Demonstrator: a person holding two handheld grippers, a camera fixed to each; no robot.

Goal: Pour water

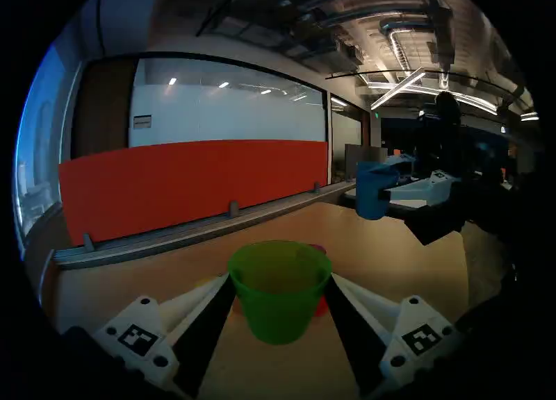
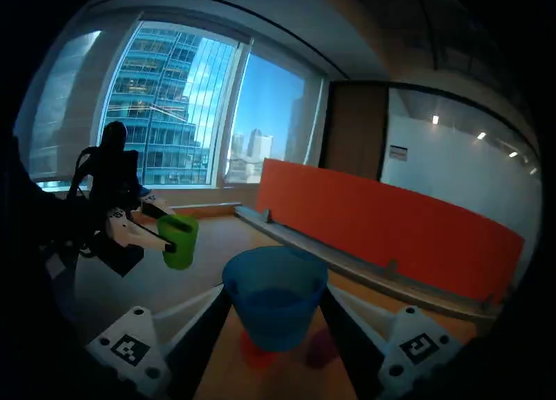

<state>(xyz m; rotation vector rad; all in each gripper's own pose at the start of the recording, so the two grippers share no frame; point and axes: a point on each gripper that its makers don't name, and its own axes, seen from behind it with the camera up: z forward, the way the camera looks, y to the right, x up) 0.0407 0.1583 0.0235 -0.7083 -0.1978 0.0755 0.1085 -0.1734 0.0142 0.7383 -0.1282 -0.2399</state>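
Note:
In the left gripper view my left gripper (image 1: 279,296) is shut on a green cup (image 1: 280,289), held upright above the wooden table (image 1: 389,254). Farther off to the right, the right gripper (image 1: 399,189) holds a blue cup (image 1: 372,189). In the right gripper view my right gripper (image 2: 275,304) is shut on that blue cup (image 2: 275,297), upright, with water showing inside. To the left, the left gripper (image 2: 149,237) carries the green cup (image 2: 178,241). The two cups are apart.
Red (image 2: 256,349) and purple (image 2: 321,347) round things lie on the table under the blue cup. An orange partition (image 1: 194,181) on a rail lines the table's far edge. Large windows (image 2: 174,108) stand behind. A person's dark shape (image 2: 42,219) holds the grippers.

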